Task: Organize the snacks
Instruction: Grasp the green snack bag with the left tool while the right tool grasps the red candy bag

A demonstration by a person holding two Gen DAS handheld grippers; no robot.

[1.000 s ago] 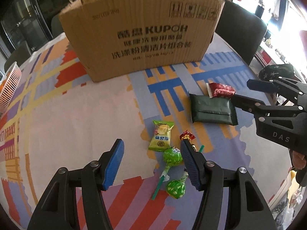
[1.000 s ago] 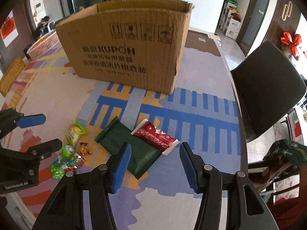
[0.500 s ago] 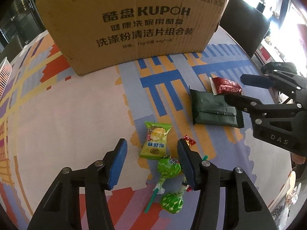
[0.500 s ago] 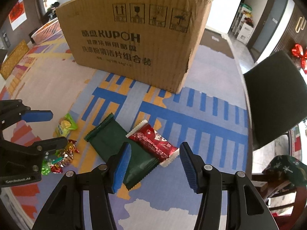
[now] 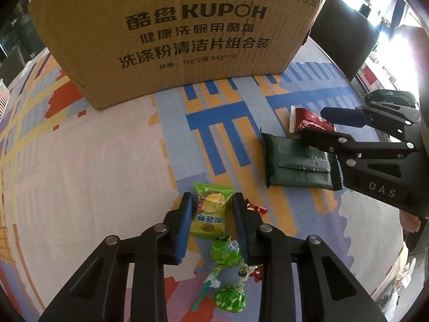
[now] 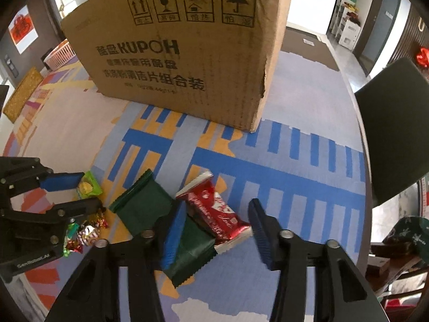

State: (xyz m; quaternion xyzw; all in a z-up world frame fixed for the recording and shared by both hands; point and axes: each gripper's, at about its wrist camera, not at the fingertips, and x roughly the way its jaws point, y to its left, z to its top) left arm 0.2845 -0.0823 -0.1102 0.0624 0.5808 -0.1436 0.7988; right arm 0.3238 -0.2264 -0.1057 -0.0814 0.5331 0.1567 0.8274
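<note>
My left gripper (image 5: 212, 201) is shut on a green-and-yellow snack packet (image 5: 210, 214), one blue pad against each long side. Two green lollipops (image 5: 225, 252) and a red-gold candy (image 5: 254, 209) lie just behind and beside it. My right gripper (image 6: 217, 206) points down over a red snack packet (image 6: 211, 201), which lies across a dark green packet (image 6: 142, 209). Its jaws are closing with the red packet between them, and I see no firm press. In the left wrist view the right gripper (image 5: 313, 123) straddles the red packet (image 5: 303, 115).
A large open cardboard box (image 5: 171, 40) stands at the back of the patterned tablecloth (image 5: 80, 174). A dark chair (image 6: 396, 134) sits past the table's right edge. A white basket (image 6: 60, 53) shows at the far left.
Both grippers came down and forward toward the snacks. The left jaws closed onto the green-and-yellow packet. The right jaws narrowed around the red packet.
</note>
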